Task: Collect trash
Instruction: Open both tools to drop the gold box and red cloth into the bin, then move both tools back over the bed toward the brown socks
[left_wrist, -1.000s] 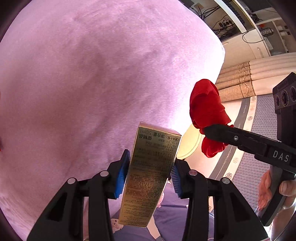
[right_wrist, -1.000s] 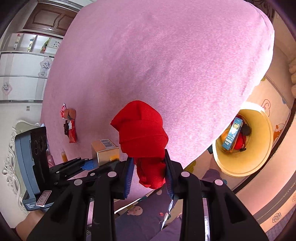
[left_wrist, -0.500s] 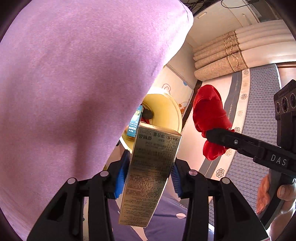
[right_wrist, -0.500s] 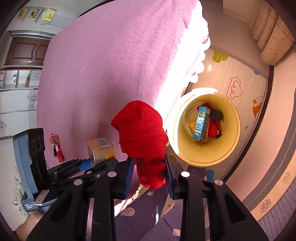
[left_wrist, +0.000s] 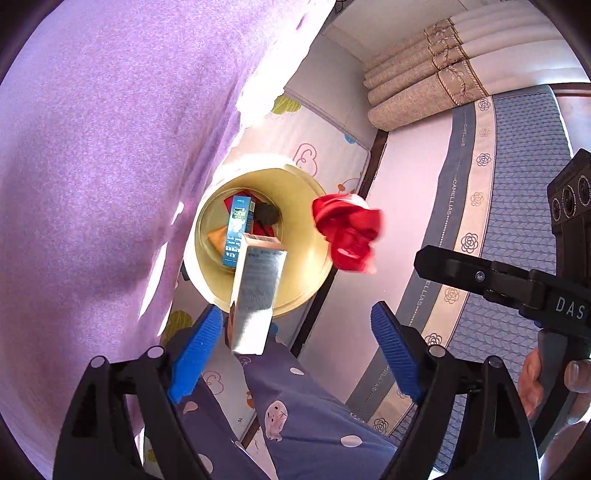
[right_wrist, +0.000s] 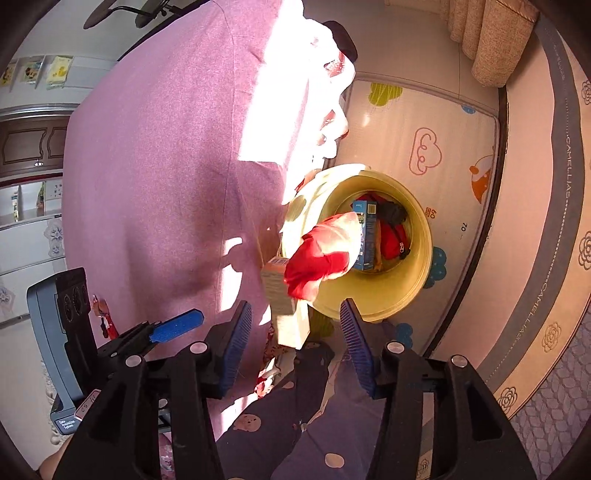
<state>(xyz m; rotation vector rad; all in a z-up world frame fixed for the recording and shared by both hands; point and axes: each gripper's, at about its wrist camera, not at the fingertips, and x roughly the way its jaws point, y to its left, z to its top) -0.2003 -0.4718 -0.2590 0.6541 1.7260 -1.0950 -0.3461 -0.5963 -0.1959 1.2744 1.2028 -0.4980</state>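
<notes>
Left wrist: carton (left_wrist: 255, 291) now free of jaws.

Your left claw (left_wrist: 291, 343) has glossy black plastic arms, round silver screws at the pivots, and ribbed blue pads on its fingertips (left_wrist: 194, 354). Your right claw (right_wrist: 295, 347) is built the same; seen from the left wrist at 3 o'clock, its black body carries white "DAS" lettering and three round lenses. At 6 o'clock you wear dark blue trousers (left_wrist: 295, 413) with pale cartoon spots.
</notes>
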